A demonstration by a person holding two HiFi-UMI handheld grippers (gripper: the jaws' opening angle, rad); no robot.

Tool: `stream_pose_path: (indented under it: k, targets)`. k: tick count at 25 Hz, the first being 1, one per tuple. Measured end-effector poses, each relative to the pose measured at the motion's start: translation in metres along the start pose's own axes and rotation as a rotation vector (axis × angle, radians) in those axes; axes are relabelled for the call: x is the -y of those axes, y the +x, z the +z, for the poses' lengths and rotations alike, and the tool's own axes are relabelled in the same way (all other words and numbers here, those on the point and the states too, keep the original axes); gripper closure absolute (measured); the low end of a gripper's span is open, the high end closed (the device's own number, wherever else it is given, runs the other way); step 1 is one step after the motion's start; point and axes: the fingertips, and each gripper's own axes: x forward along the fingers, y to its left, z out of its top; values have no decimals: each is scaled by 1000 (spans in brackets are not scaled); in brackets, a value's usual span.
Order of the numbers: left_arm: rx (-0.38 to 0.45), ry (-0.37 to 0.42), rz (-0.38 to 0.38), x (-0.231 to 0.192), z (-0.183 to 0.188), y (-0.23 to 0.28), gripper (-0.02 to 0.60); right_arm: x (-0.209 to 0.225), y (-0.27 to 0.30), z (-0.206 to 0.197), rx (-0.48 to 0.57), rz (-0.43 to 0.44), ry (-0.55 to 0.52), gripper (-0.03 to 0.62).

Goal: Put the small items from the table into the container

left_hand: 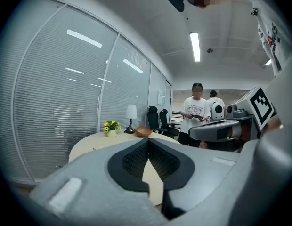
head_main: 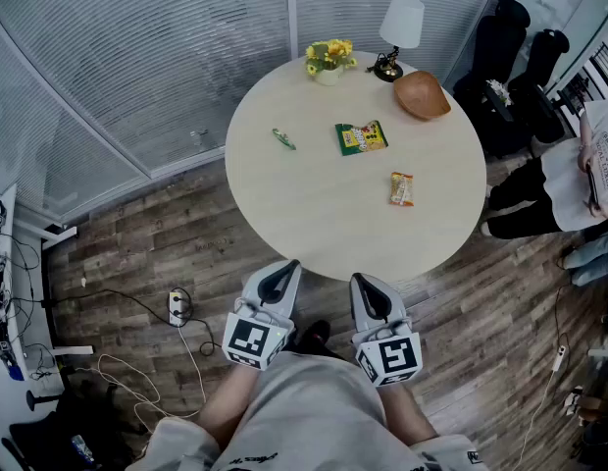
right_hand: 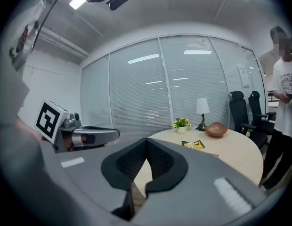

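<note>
A round pale table [head_main: 314,224] carries a small green wrapped item [head_main: 283,138], a green snack packet [head_main: 362,137] and an orange packet [head_main: 402,189]. A wooden bowl [head_main: 422,94] stands at the table's far right edge. Both grippers hover short of the table's near edge, over the floor and pointing at the table. My left gripper [head_main: 291,264] is shut with nothing in it, its pads meeting at the tip [left_hand: 148,142]. My right gripper [head_main: 355,278] is shut and empty too [right_hand: 146,141]. The right gripper view shows the bowl [right_hand: 216,129] and the green packet [right_hand: 195,145].
A pot of yellow flowers [head_main: 329,61] and a white-shaded lamp [head_main: 397,29] stand at the table's far edge. Black office chairs [head_main: 505,57] and a person [head_main: 579,165] are to the right. A power strip [head_main: 176,307] and cables lie on the floor at left.
</note>
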Motion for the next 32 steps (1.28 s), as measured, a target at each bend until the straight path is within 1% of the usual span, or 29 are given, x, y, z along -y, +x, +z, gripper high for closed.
stream_pose_path:
  k: [4,9,12,17,20,25,32]
  targets:
    - [8,4,-3,-1,0,3,588,0,2,0,3,3,3,592]
    - [6,8,-5,-1,2,9,588,5,0,6,44,10,29,592]
    - [6,8,-12,0,2,14,588,7,-1,3,41,15,37,592]
    - [-6,-1,-35,-4,0,39,588,25,7,-8,23,-17,67,592]
    - [-8,-1,-53,-11,-1,61,588,44,20,-12,7,-42,78,592]
    - [-16,-2,-87,-27,6,116,588,90,53,-1,6,-94,70,591]
    - [-42,36,-157,-52,12,196,588,157,107,5,-27,-176,73,592]
